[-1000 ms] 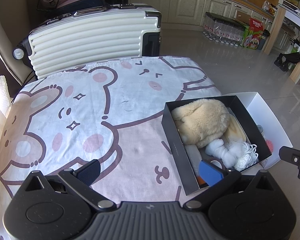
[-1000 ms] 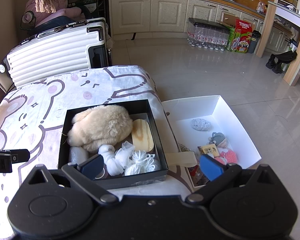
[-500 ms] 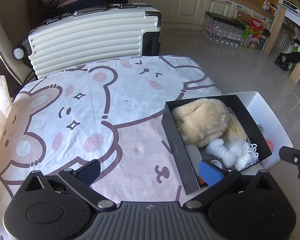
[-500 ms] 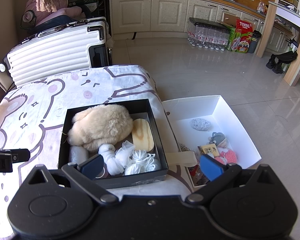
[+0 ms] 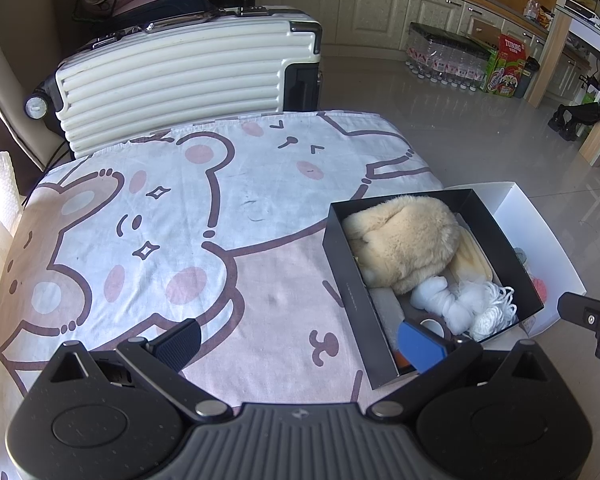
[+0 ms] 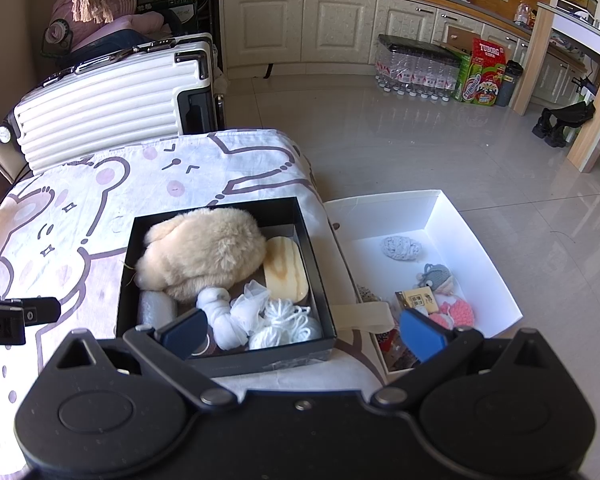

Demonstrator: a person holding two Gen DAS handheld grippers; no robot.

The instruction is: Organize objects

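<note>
A black box [image 6: 316,248] sits on the bear-print bedspread [image 6: 80,204]; it also shows in the left wrist view [image 5: 350,292]. It holds a cream plush toy [image 6: 204,252], a wooden oval block [image 6: 286,272], white yarn [image 6: 280,320] and white cloth bundles [image 6: 220,312]. A white box [image 6: 476,248] beside the bed holds a grey knitted piece [image 6: 400,247], a grey toy [image 6: 436,274], a small card [image 6: 418,300] and a pink crochet piece [image 6: 458,312]. My right gripper [image 6: 300,332] is open and empty over the black box's near edge. My left gripper [image 5: 300,342] is open and empty over the bedspread.
A white ribbed suitcase [image 5: 180,84] stands at the bed's far end. Beyond it are kitchen cabinets [image 6: 332,28], packs of water bottles [image 6: 416,70] and a green carton [image 6: 482,76] on the tiled floor [image 6: 420,152].
</note>
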